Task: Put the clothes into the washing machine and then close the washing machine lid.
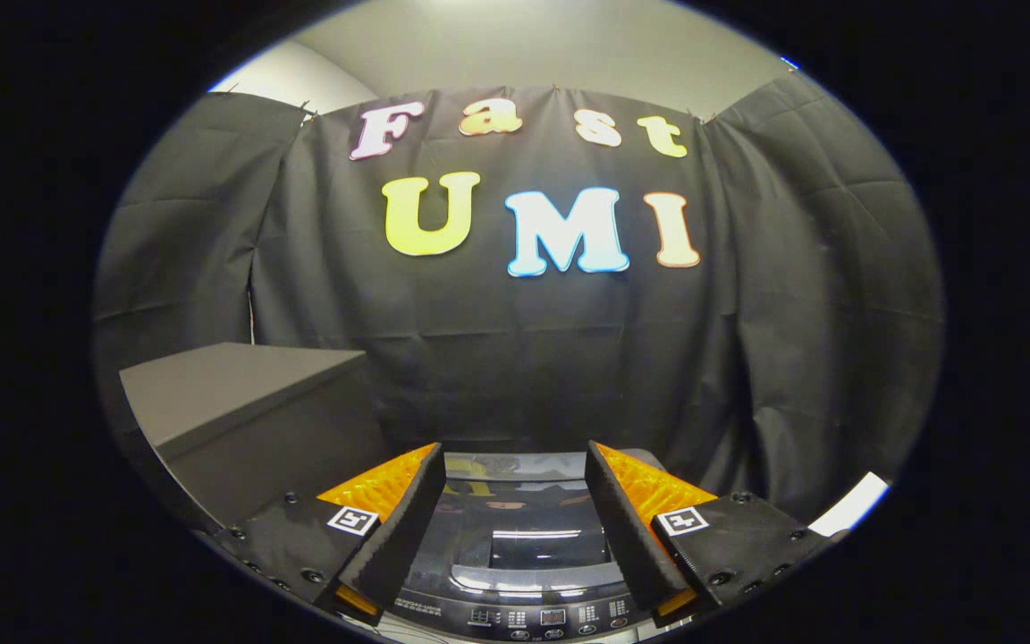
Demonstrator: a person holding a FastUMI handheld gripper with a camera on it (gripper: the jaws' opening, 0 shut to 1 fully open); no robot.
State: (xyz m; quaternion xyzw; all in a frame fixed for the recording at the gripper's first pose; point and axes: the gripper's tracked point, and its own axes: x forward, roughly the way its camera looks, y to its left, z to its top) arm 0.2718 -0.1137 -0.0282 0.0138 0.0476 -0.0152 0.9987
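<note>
The orange-and-black gripper [515, 510] is spread wide and empty above the dark glossy top-loading washing machine [524, 572], whose lid lies flat, control panel nearest the fingers.

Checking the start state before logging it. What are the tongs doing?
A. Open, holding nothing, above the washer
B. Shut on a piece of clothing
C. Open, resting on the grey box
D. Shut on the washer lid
A: the tongs stand apart with nothing between them, the washer's glossy lid showing through the gap.

washing machine lid [524, 523]: glossy, reflective | box [247, 411]: matt | claw fingers [403, 523]: rough black pads
</note>
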